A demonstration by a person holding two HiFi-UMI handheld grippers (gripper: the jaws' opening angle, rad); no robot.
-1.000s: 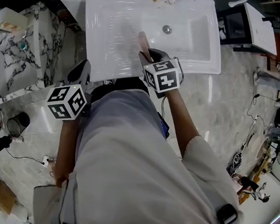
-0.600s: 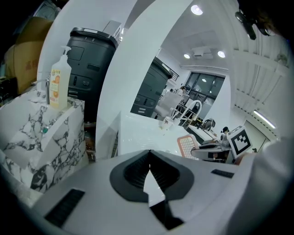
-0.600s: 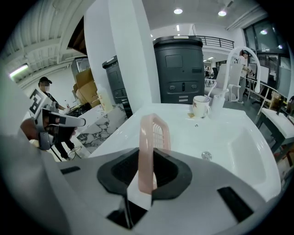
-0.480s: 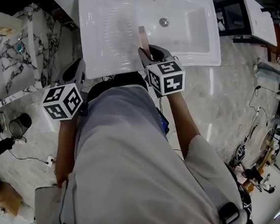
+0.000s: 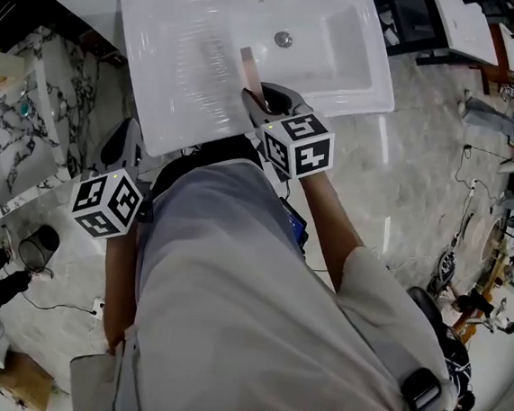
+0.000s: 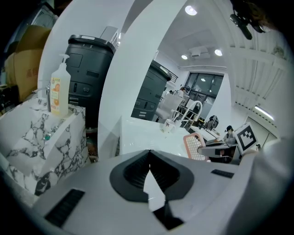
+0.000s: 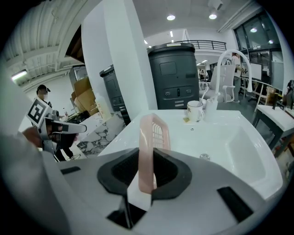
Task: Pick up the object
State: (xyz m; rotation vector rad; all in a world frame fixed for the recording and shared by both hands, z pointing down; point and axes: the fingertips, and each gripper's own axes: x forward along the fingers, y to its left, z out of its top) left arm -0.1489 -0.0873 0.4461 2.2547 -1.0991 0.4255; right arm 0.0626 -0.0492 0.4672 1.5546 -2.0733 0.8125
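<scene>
The right tool (image 5: 256, 99) gripped a pink dish (image 5: 249, 66) on edge over the white sink (image 5: 161, 73), the dish pointing toward the drain (image 5: 283, 38). The left tool (image 5: 124, 142) hung just beside the sink's near left corner, over the marble floor (image 5: 423, 171), well apart from the dish.
</scene>
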